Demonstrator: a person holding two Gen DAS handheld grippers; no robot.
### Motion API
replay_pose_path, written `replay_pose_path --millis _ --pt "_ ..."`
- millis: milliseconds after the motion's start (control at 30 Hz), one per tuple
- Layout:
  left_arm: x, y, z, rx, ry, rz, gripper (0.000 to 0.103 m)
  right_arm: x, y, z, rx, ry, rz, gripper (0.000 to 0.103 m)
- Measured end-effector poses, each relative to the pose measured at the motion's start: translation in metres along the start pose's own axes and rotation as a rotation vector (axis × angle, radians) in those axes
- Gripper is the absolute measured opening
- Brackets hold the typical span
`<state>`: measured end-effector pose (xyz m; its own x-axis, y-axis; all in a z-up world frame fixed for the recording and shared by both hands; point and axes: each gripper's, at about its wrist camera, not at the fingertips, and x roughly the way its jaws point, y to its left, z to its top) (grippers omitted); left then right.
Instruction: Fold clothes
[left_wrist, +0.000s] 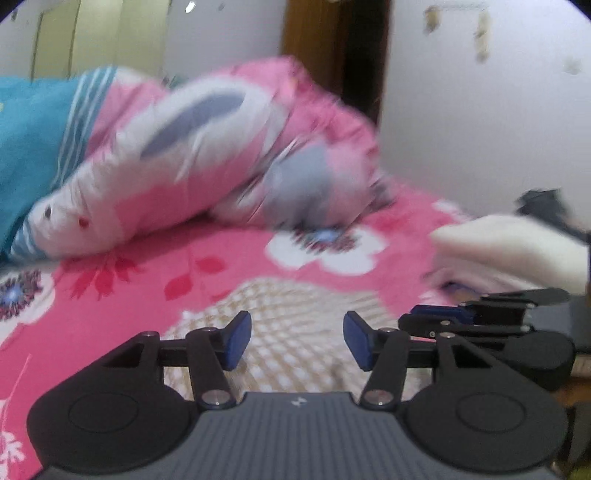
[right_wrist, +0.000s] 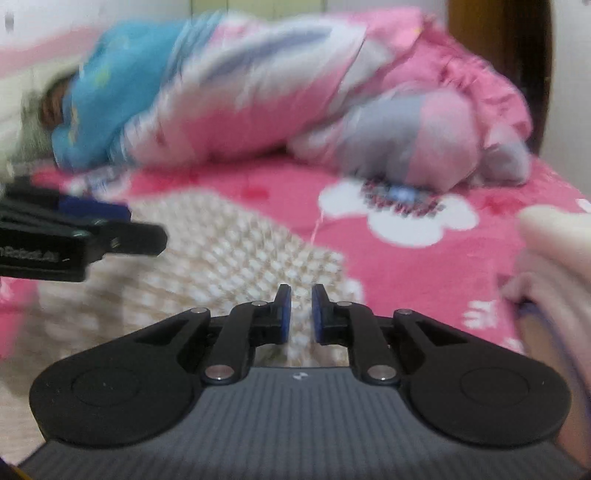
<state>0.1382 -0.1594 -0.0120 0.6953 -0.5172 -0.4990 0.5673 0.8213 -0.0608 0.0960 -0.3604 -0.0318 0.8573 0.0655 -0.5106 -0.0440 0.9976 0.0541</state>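
Checked garment (left_wrist: 295, 325) under spread left gripper (left_wrist: 297, 339); right gripper (right_wrist: 301, 314) pinches it.

Two wrist cameras, low over the bed

Both face forward and slightly downward along their fingers, close above the checked cloth (left_wrist: 291, 332); both views share it, the sheet (right_wrist: 424, 258) and the quilt (left_wrist: 207, 147).

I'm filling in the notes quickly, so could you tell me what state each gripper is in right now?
Left gripper: open, nothing between its pads, above the beige checked garment.
Right gripper: nearly closed, a narrow gap showing; whether it pinches the garment cannot be told.
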Motion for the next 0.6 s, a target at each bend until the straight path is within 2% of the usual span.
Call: replay_pose_path --millis 100,167,200,233,300,367,433,533,600 --pt "-0.028 -0.009 -0.020 0.051 0.003 -0.037 0.056 -0.039 0.013 -0.008 -0.047 0.013 0.072 0.011" --pt "-0.017 -0.015 -0.044 0.060 0.087 -0.041 0.056 -0.041 0.024 -0.025 -0.086 0.084 0.110 0.011" --pt "-0.009 -0.019 -0.056 0.080 0.101 -0.023 0.058 -0.030 0.030 -0.039 -0.104 0.138 0.095 0.009" --pt "-0.008 -0.025 -0.065 0.123 0.063 0.001 0.058 -0.020 0.035 -0.053 -0.123 0.138 0.068 0.009" --pt "-0.010 -0.037 -0.070 0.183 0.027 0.040 0.059 -0.014 0.041 -0.056 -0.154 0.125 0.027 0.007" --pt "-0.020 -0.034 -0.061 0.143 0.037 0.021 0.058 -0.015 0.045 -0.052 -0.167 0.125 0.000 0.007" --pt "-0.034 -0.029 -0.058 0.118 0.029 0.007 0.055 -0.033 0.046 -0.040 -0.169 0.123 0.001 0.009" --pt "-0.057 -0.029 -0.069 0.122 0.019 0.009 0.055 -0.071 0.048 -0.034 -0.176 0.075 0.061 0.009" --pt "-0.052 -0.032 -0.086 0.128 0.085 0.028 0.059 -0.075 0.052 -0.044 -0.205 0.116 0.098 0.009"
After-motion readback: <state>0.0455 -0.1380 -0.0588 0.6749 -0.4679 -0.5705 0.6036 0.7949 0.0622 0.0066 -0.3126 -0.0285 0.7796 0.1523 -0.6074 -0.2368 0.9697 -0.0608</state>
